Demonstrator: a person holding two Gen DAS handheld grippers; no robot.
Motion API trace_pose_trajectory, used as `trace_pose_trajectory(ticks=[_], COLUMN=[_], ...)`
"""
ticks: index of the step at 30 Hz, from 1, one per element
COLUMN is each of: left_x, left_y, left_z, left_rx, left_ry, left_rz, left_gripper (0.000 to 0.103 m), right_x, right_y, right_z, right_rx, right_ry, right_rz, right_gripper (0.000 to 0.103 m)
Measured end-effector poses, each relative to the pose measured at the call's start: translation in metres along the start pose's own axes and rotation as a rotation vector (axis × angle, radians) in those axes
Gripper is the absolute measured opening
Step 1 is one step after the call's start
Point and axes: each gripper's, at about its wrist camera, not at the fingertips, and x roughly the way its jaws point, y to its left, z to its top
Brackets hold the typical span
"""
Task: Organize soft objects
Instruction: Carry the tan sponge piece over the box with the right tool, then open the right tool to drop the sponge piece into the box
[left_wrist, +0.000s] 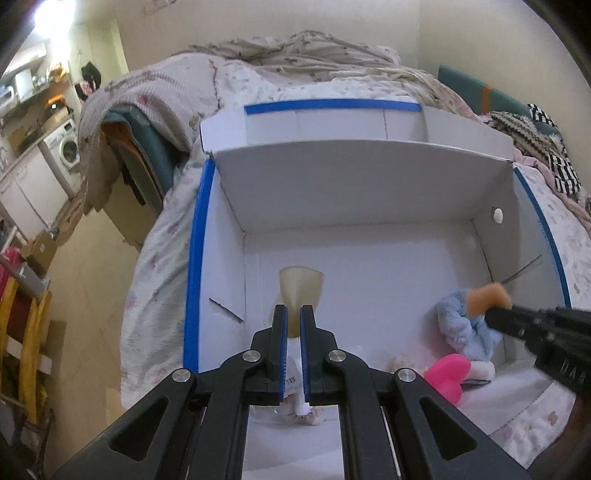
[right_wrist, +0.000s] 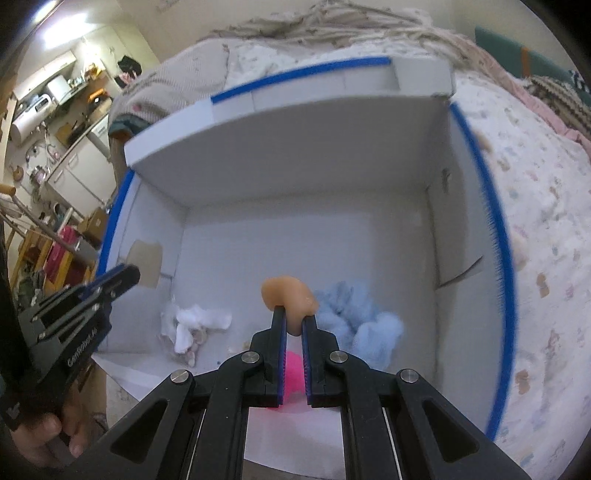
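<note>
Toys going into the white box (left_wrist: 369, 192) on the bed.
Left tongs (left_wrist: 293, 314) are clamping a beige piece (left_wrist: 301, 288); right tongs (right_wrist: 293, 315) are clamping an orange toy (right_wrist: 288, 295). Blue plush (right_wrist: 354, 314), pink toy (left_wrist: 447, 373) and white plush (right_wrist: 195, 325) are already lying inside.

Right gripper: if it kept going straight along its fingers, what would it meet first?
Probably the blue plush, lying just beyond the orange soft piece that the right gripper holds; past that, the white box floor. Depth is unclear.
</note>
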Motion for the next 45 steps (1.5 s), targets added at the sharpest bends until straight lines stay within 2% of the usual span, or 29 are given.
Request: trace_pose_trajectory(ticks=[4, 17, 25, 27, 29, 31, 35, 38, 39, 40, 41, 43, 45], left_x=[0.013, 0.023, 0.016, 0.013, 0.010, 0.006, -0.006, -0.016, -0.021, -0.025, -0.028, -0.035, -0.041], left_y=[0.002, 0.000, 0.004, 0.005, 0.005, 0.006, 0.010, 0.012, 0.014, 0.015, 0.017, 0.020, 0.023], left_z=[0.001, 0.004, 0.005, 0.006, 0.006, 0.005, 0.002, 0.001, 0.000, -0.001, -0.001, -0.003, -0.004], left_rx=[-0.024, -0.033, -0.027, -0.030, -0.019, -0.009, -0.020, -0.018, -0.020, -0.023, -0.028, -0.039, -0.044], left_ry=[0.034, 0.058, 0.030, 0.026, 0.018, 0.005, -0.024, -0.040, -0.048, -0.055, -0.060, -0.060, -0.058], left_rz=[-0.014, -0.013, 0.024, 0.026, 0.030, 0.043, 0.044, 0.048, 0.051, 0.051, 0.048, 0.002, -0.015], left_gripper=[0.006, 0.008, 0.014, 0.018, 0.037, 0.051, 0.054, 0.063, 0.063, 0.063, 0.063, 0.063, 0.063], right_x=[0.009, 0.014, 0.011, 0.009, 0.006, 0.003, 0.000, -0.002, -0.003, -0.005, -0.006, -0.011, -0.015], right_y=[0.004, -0.003, -0.002, -0.001, 0.000, -0.002, -0.002, -0.001, 0.000, 0.000, -0.001, -0.002, -0.002], right_z=[-0.002, -0.005, -0.003, -0.002, -0.002, -0.004, -0.004, -0.004, -0.005, -0.005, -0.006, -0.008, -0.010], right_rx=[-0.013, 0.005, 0.012, 0.018, 0.021, 0.032, 0.042, 0.049, 0.053, 0.058, 0.062, 0.073, 0.077], right_ry=[0.026, 0.061, 0.054, 0.042, 0.032, 0.024, 0.005, -0.009, -0.013, -0.016, -0.018, -0.030, -0.035], right_rz=[-0.002, -0.014, -0.015, -0.007, -0.011, -0.012, -0.014, -0.011, -0.012, -0.016, -0.018, -0.015, -0.011], right_gripper=[0.009, 0.010, 0.010, 0.010, 0.010, 0.013, 0.019, 0.020, 0.022, 0.031, 0.047, 0.069, 0.069])
